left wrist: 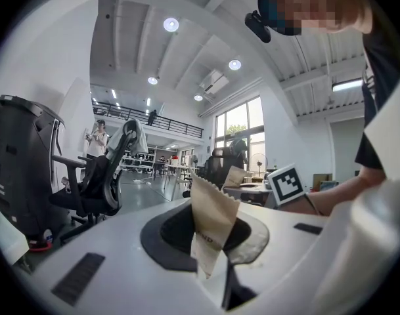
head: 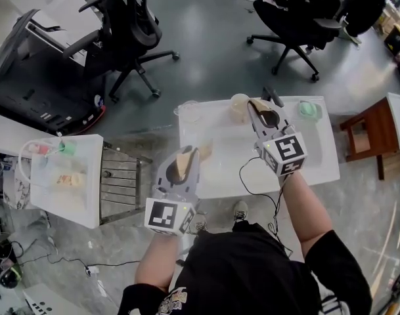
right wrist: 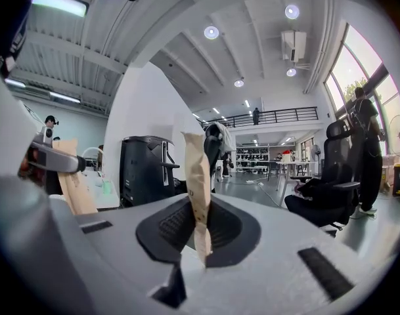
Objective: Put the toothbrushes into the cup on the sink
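Count of claws: two, both mine, both loaded.

My left claw [head: 191,155] has its jaws nearly closed, pinched on one tan paper packet, the left packet [left wrist: 211,218]. It stands upright between the pads, its serrated top edge at 12 o'clock. Whether a toothbrush lies inside it, I cannot tell.

My right claw [head: 260,110] is likewise almost closed, gripping one narrower tan paper packet, the right packet [right wrist: 198,189], also upright and slightly twisted. Its contents are equally undetermined.

Packets counted: two, one per claw, both held above the white table [head: 226,169] and neither resting on it.

Vessels on the table's far edge: three.
- One clear cup [head: 188,111], at 12 o'clock from my left claw and apart from it.
- One beige round vessel [head: 239,104], at 9 o'clock from my right claw and just beside it.
- One pale green item [head: 309,109], at 3 o'clock from my right claw, near the far right corner.

Surroundings: two black office chairs, one [head: 131,28] at 11 o'clock of the table and one [head: 298,18] at 1 o'clock. One small white side table [head: 81,195] stands at 9 o'clock, carrying several small items too blurred to count.
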{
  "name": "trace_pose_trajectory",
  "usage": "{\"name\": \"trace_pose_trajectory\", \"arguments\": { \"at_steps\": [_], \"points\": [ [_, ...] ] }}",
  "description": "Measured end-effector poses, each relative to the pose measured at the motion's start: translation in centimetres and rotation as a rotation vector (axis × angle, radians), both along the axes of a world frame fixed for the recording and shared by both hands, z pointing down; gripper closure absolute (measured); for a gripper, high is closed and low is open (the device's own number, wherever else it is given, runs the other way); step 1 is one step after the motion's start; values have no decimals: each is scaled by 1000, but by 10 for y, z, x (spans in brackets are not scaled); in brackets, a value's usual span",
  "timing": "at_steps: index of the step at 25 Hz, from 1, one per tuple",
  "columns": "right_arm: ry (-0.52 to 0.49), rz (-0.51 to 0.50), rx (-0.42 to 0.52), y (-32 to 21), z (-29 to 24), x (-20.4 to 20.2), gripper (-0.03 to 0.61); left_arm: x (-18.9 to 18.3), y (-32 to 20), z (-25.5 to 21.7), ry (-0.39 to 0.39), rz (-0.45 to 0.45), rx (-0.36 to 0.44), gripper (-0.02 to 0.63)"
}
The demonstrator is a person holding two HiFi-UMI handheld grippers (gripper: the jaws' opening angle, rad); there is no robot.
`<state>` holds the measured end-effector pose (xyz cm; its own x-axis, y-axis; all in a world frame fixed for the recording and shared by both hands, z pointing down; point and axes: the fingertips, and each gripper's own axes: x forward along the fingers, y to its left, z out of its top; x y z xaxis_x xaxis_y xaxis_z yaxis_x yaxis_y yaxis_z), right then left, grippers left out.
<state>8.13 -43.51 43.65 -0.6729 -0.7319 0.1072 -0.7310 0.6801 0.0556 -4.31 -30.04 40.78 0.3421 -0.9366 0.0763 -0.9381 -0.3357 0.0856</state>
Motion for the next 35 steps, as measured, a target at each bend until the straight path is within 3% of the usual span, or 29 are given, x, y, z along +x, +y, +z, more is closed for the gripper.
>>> {"name": "trace_pose_trajectory", "arguments": {
  "at_steps": [19,35],
  "points": [
    [138,43,-150,-64,120,-20,546,-30,15,24,12,-83,-77,568],
    [150,41,-232,-67,154,-29,512,-43,18,33,26,-93,-100,568]
  ]
}}
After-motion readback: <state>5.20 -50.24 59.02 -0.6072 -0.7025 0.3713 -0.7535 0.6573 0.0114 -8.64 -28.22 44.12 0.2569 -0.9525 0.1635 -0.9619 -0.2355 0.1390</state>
